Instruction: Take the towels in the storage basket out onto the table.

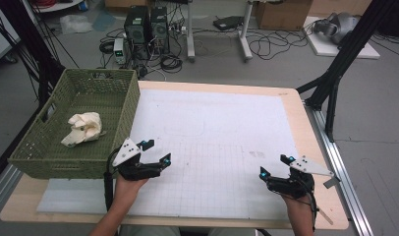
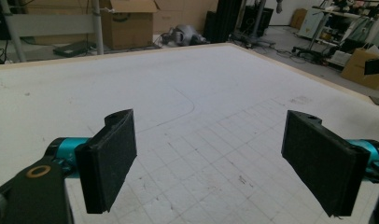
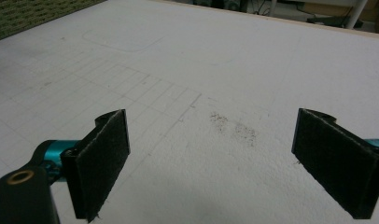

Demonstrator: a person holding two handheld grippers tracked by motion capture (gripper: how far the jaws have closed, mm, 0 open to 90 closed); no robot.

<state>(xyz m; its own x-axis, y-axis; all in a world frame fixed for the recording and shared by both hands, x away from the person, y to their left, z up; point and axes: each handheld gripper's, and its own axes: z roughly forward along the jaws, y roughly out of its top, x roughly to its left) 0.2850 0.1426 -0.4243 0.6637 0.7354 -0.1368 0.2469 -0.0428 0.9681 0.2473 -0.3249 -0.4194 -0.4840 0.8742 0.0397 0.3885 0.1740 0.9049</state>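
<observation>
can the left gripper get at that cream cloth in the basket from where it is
Probably yes: the left gripper, jaws open and empty, sits beside the green basket, and the cream cloth lies uncovered; it must lift over the wall.

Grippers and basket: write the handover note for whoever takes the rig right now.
Left gripper: open, nothing between the jaws, held over the white mat just beside the green basket.
Right gripper: open, empty, over the mat near the table's right edge.
Things: a cream cloth lies crumpled inside the basket, at the left end of the table. The mat bears no loose items between the grippers.
Done: the cloth sits in the basket.
Left: nothing on the mat seems to need picking up; probably just check the cloth sits well in the basket.
</observation>
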